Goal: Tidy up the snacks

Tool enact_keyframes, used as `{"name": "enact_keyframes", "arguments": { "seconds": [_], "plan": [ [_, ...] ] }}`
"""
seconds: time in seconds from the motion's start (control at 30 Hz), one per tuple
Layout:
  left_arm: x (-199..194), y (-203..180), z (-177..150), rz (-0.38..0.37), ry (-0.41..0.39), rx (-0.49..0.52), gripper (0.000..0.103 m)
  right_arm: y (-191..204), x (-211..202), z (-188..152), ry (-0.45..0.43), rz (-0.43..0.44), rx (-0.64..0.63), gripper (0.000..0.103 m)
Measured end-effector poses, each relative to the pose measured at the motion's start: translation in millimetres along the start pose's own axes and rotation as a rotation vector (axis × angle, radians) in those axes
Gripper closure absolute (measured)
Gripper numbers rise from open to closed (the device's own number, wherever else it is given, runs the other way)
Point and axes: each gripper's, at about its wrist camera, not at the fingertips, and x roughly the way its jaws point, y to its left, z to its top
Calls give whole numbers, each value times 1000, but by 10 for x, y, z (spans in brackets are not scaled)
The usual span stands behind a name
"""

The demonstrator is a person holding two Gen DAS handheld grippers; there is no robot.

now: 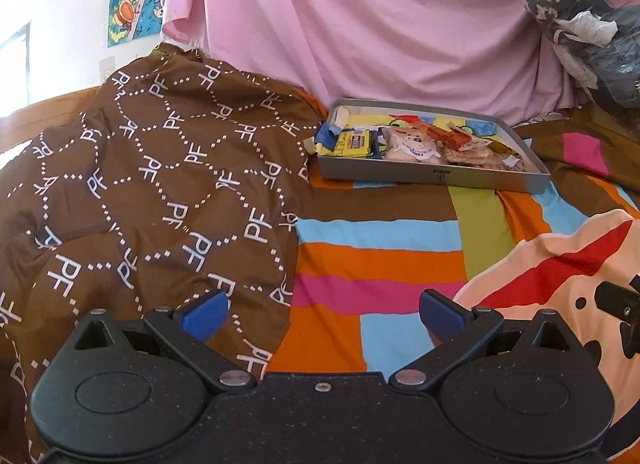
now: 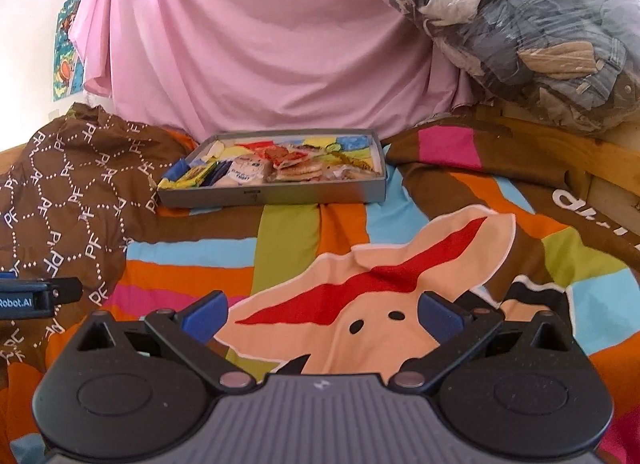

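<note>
A shallow grey tray (image 1: 432, 176) (image 2: 272, 196) lies on the bed, well ahead of both grippers. Inside it are several snack packets: yellow packets (image 1: 352, 144) (image 2: 192, 176) at its left end, a white packet (image 1: 412, 146) (image 2: 246, 172) in the middle, clear cracker packs (image 1: 476, 156) (image 2: 298, 172) and red-orange wrappers (image 2: 280, 154) to the right. My left gripper (image 1: 322, 314) is open and empty, low over the striped bedspread. My right gripper (image 2: 322, 314) is open too, empty, above the cartoon print. Each gripper shows at the edge of the other's view.
A brown "PF" patterned quilt (image 1: 160, 184) (image 2: 60, 192) is bunched up left of the tray. A pink sheet (image 1: 352, 24) (image 2: 260, 44) hangs behind it. A clear bag of clothes (image 1: 592, 16) (image 2: 540, 32) sits at the back right by a wooden bed frame (image 2: 580, 160).
</note>
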Motion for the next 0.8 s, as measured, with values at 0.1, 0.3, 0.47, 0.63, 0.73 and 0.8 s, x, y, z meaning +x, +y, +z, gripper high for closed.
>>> {"name": "enact_keyframes", "arguments": {
  "seconds": [0.1, 0.3, 0.47, 0.63, 0.73, 0.8],
  "plan": [
    [1, 22, -17, -3, 7, -9, 1, 10, 21, -25, 15, 3, -1, 0],
    [-24, 12, -51, -6, 7, 9, 2, 15, 18, -25, 14, 3, 1, 0],
    [-38, -8, -48, -7, 5, 19, 2, 19, 3, -14, 9, 6, -2, 0],
    [-41, -6, -45, -7, 3, 16, 2, 24, -19, -2, 0, 7, -4, 0],
    [-50, -19, -38, -7, 2, 16, 2, 27, -22, 1, -1, 8, -5, 0],
    [-49, -23, -37, -8, 2, 17, 2, 30, -24, 3, -3, 9, -6, 0]
  ]
}}
